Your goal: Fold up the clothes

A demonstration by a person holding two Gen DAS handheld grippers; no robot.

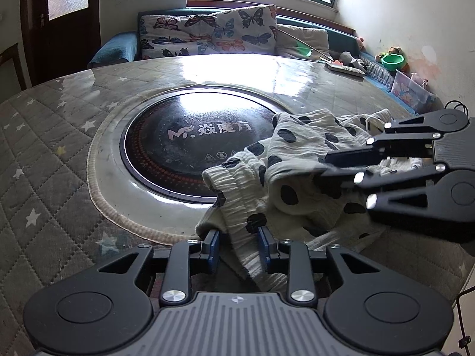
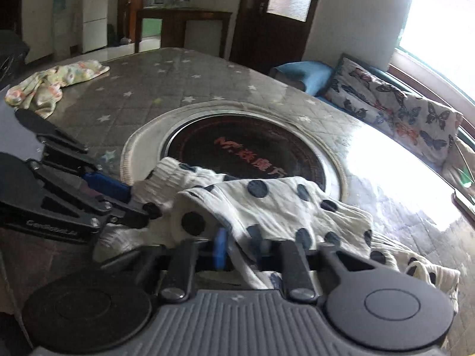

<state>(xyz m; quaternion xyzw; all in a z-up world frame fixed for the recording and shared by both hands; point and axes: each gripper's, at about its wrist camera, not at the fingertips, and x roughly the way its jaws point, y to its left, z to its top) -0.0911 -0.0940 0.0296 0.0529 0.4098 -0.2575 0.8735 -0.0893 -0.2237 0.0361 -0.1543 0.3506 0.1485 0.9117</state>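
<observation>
Early in the task, by the look of it. In the upper left of the right wrist view, a second pale garment (image 2: 56,84) crumpled and untouched on the counter (image 2: 207,83). Lower centre, the spotted garment (image 1: 285,175) rumpled beside the dark round hob (image 1: 190,142), no neat fold visible. Left hand-held gripper (image 1: 239,241) clamped on its ribbed edge; at right, right hand-held gripper (image 2: 242,247) likewise pinching cloth. Folding, flattening and the second piece seemingly still ahead.
</observation>
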